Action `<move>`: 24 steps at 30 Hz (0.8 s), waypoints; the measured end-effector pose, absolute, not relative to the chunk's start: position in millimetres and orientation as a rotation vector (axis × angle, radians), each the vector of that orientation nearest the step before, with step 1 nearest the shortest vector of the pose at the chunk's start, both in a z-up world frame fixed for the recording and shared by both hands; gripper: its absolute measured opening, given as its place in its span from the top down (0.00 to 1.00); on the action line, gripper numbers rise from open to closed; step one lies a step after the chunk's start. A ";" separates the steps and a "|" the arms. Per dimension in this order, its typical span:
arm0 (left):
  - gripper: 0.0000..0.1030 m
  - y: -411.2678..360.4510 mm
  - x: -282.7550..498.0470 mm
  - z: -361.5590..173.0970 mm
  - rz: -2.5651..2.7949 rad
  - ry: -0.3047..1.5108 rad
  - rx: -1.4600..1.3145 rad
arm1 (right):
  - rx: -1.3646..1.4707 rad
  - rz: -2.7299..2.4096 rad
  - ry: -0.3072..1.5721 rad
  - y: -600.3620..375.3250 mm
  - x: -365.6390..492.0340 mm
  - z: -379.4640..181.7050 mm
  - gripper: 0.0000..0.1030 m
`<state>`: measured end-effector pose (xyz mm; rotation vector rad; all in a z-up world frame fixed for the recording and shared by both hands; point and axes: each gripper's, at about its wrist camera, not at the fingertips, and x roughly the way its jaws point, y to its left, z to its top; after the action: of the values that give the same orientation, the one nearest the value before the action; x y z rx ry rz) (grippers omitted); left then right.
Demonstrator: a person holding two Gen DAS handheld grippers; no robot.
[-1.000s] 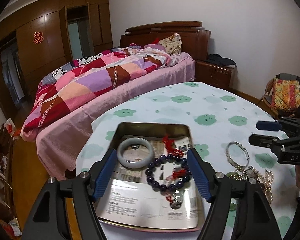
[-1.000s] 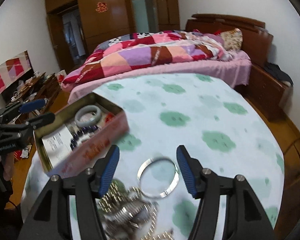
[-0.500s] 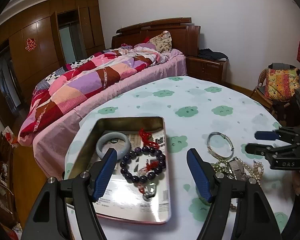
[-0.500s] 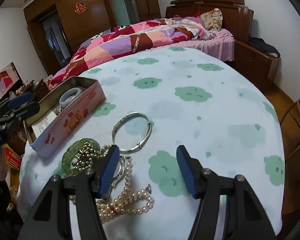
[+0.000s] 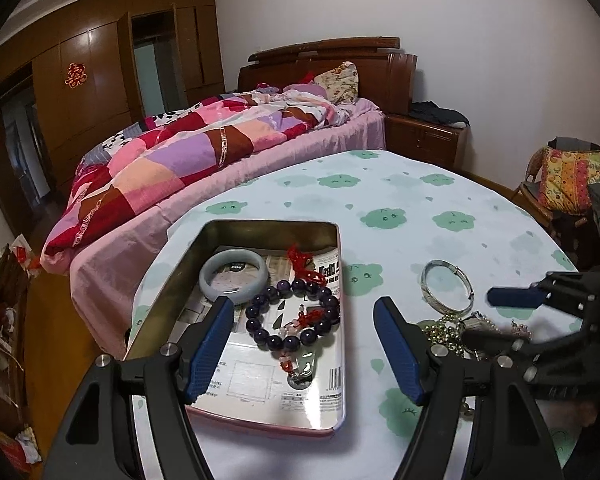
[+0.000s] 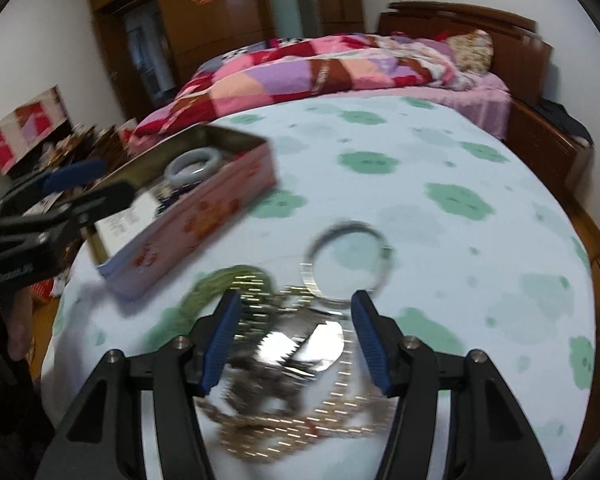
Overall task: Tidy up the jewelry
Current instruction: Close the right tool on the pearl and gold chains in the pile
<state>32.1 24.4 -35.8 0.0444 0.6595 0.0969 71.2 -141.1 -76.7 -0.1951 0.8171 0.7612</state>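
Observation:
An open metal tin (image 5: 204, 256) sits on the round table and holds a pale jade bangle (image 5: 233, 275) and a purple bead bracelet (image 5: 294, 314) with red cord. My left gripper (image 5: 304, 312) is open and empty, hovering over the tin's near end. A silver bangle (image 5: 447, 284) lies right of the tin, beside a pile of jewelry (image 5: 452, 328). In the right wrist view my right gripper (image 6: 296, 306) is open, low over the blurred jewelry pile (image 6: 288, 344) of pearls, gold beads and a watch, with the silver bangle (image 6: 346, 268) just beyond. The tin (image 6: 188, 220) is at left.
The table has a white cloth with green cloud prints (image 5: 420, 208). A bed with a patchwork quilt (image 5: 188, 152) stands beyond it, a nightstand (image 5: 424, 140) and a chair with a cushion (image 5: 568, 180) to the right. The table edge (image 6: 580, 248) curves away at right.
My right gripper has dropped and moved forward over the jewelry pile, its view now blurred. My left gripper has shifted slightly right, over the tin's near end.

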 end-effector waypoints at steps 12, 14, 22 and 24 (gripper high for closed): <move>0.30 26.0 31.4 -38.5 0.087 0.659 0.020 | -0.272 0.813 0.810 -118.9 61.7 -83.9 0.88; 0.30 25.5 30.8 -37.6 0.076 0.655 0.015 | -0.237 0.807 0.780 -128.5 61.1 -75.1 0.88; 0.30 1.6 29.7 -40.6 0.002 0.659 0.043 | -0.121 0.750 0.689 -162.5 65.0 -40.7 0.88; 0.30 -7.1 30.1 -42.7 -0.020 0.666 0.061 | -0.102 0.730 0.661 -171.9 64.2 -31.4 0.88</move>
<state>30.1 -7.1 -42.7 0.0608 0.6665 -0.0197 64.2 -171.9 -31.4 -0.1024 0.6611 0.7304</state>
